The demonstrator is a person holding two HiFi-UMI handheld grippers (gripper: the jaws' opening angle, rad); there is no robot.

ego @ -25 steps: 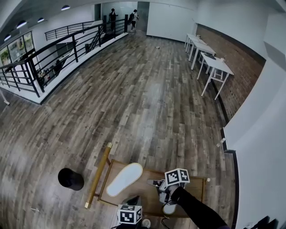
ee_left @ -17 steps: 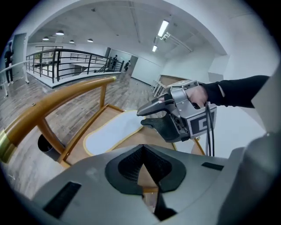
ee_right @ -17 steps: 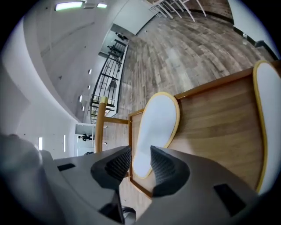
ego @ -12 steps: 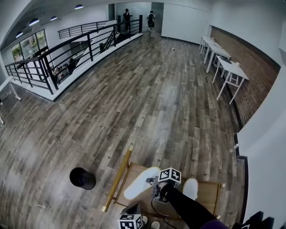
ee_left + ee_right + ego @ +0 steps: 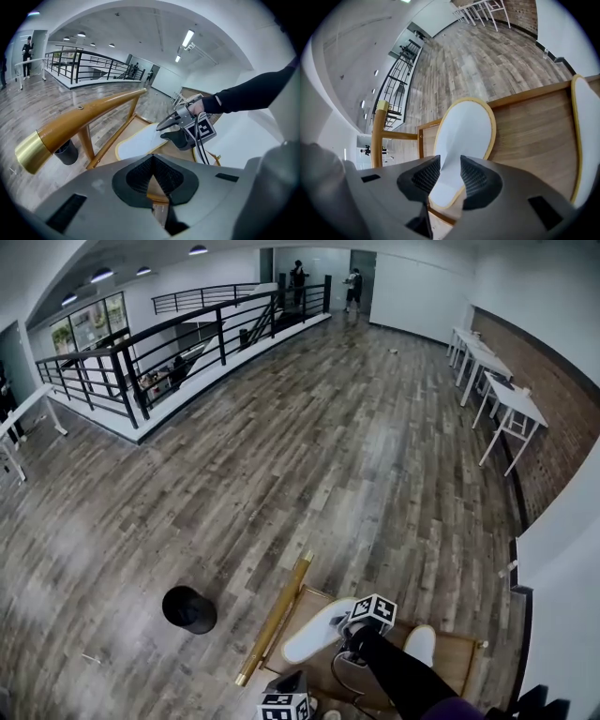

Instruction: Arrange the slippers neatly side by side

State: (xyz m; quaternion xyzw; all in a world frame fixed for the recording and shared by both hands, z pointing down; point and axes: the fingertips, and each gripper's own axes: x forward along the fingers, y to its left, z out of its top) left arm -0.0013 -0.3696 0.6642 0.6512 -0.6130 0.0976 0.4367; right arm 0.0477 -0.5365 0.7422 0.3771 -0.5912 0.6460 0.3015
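Observation:
Two white slippers with yellow trim lie on a low wooden rack point(image 5: 457, 654). In the head view the left slipper point(image 5: 315, 633) lies slanted and the right slipper point(image 5: 419, 644) sits apart from it. My right gripper point(image 5: 343, 626) hangs low over the left slipper point(image 5: 465, 136), open point(image 5: 450, 174), its pads straddling the heel end without pressing on it. The other slipper point(image 5: 587, 140) shows at that view's right edge. My left gripper point(image 5: 152, 165) is near the rack's front, shut on nothing; from it I see the right gripper point(image 5: 161, 132) above the slipper point(image 5: 138, 141).
A wooden rail with a brass cap point(image 5: 277, 618) runs along the rack's left side. A black round bin point(image 5: 189, 608) stands on the plank floor to the left. Black railings point(image 5: 141, 362), white tables point(image 5: 497, 381) and distant people point(image 5: 300, 276) are far off.
My right gripper has swung from the right slipper leftward and down to the left slipper's heel. The left gripper shifted slightly at the rack's front. Both slippers lie where they were.

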